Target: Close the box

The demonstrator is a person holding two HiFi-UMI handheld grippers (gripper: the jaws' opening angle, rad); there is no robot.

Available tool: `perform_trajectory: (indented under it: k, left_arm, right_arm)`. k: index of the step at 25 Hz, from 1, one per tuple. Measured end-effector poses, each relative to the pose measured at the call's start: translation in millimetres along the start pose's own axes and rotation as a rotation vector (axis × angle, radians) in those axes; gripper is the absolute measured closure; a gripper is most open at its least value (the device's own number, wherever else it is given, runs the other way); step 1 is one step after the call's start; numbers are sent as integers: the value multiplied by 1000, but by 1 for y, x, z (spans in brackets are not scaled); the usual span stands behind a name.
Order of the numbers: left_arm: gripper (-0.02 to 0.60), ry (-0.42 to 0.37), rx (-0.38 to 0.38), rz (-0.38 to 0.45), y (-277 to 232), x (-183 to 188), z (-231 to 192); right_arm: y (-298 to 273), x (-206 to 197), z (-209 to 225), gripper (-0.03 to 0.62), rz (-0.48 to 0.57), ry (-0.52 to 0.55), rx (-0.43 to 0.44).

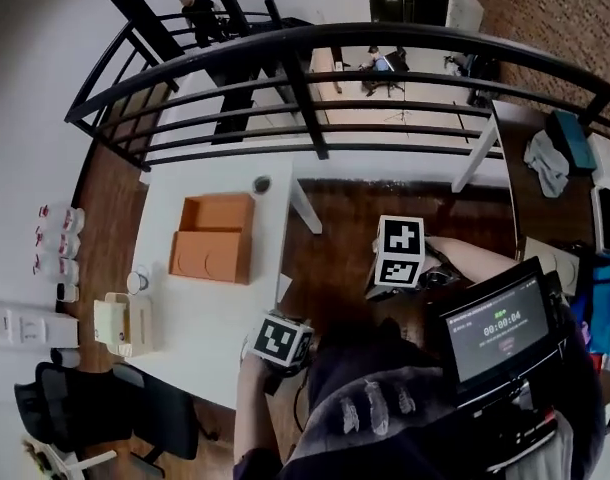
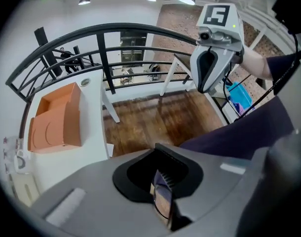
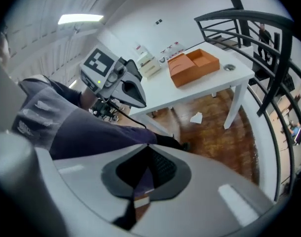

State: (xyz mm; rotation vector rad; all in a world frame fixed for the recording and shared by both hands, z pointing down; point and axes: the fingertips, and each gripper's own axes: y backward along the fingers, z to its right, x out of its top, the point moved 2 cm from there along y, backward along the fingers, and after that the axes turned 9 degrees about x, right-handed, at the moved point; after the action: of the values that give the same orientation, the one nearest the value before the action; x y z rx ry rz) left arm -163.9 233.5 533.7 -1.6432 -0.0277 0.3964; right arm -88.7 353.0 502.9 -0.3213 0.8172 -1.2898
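Note:
An orange cardboard box (image 1: 213, 238) lies open on the white table (image 1: 215, 308), its lid folded back; it also shows as the box (image 2: 54, 117) and the box (image 3: 192, 65). Both grippers hang over the wooden floor beside the table, well short of the box. My left gripper (image 2: 163, 201) has its jaws pressed together with nothing between them; its marker cube (image 1: 280, 340) sits by the table's near corner. My right gripper (image 3: 140, 194) is likewise shut and empty, its cube (image 1: 398, 253) to the right of the table.
A black railing (image 1: 315, 98) runs behind the table. A small grey round object (image 1: 262, 183) sits near the table's far edge, a cream container (image 1: 123, 323) at its left. A black chair (image 1: 105, 408) stands at lower left, a timer screen (image 1: 500, 328) at right.

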Motion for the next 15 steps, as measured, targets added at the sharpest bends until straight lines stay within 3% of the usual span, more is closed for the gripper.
perform_trajectory:
  k: [2,8,12,15]
  left_arm:
    - [568,-7,15,-24,0,6,-18]
    - [566,-33,-56,76,4,54,-61]
    - [566,-58,-40,50,1,63,-97]
    - [566,-6,-75,74,6,65,-113]
  right_arm:
    - [13,15,17,589,-51,22,-12]
    - [38,57,55,589,-229,71,-16]
    - [41,85,80,589,-357,110,-1]
    - [37,108,95,589,-442,164,28]
